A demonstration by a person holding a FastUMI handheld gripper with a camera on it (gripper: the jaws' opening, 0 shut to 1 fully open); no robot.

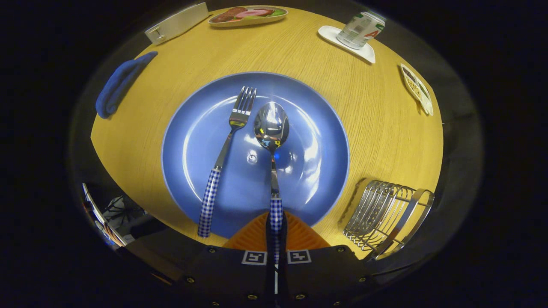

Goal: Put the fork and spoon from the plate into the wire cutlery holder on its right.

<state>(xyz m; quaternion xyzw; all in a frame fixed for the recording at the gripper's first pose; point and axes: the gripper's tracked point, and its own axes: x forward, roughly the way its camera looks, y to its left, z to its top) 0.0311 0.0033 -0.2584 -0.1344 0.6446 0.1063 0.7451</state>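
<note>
A blue plate sits on a yellow wood-grain table. The silver fork and spoon have blue-and-white checked handles. Orange ribbed fingers flank the spoon handle. A blue cloth lies at ten o'clock.

red "A" (perhaps) on can

Hand-held gripper clamps spoon handle over plate.

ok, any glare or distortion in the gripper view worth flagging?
Gripper view: strong fisheye bending of the table edge; bright glare patches on the plate and reflections in the spoon bowl; gripper shut on the spoon handle; fork sharp, no motion blur.
</note>
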